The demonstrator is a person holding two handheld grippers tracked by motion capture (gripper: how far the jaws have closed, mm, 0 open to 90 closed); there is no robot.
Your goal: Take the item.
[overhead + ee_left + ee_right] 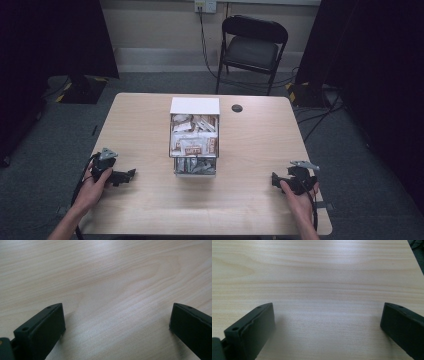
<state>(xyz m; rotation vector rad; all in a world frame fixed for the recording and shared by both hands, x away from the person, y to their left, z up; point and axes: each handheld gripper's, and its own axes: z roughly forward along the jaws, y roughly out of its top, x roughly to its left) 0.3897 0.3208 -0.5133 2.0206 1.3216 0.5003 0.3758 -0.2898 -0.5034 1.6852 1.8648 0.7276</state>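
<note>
A white box (pixel 194 106) stands at the middle of the wooden table (pixel 140 205), with two drawers pulled out toward me, both holding several brown and white packets (pixel 195 144). My left gripper (pixel 131 174) rests on the table near its left front, held by a hand, jaws pointing right toward the box. It stands open (pixel 117 315) over bare wood. My right gripper (pixel 274 179) lies near the right front edge, jaws pointing left. It is open too (pixel 328 313), nothing between the jaws.
A small dark round hole (pixel 237 108) sits in the tabletop right of the box. A black folding chair (pixel 252 47) stands behind the table. Cables (pixel 320 117) run across the grey floor at the right.
</note>
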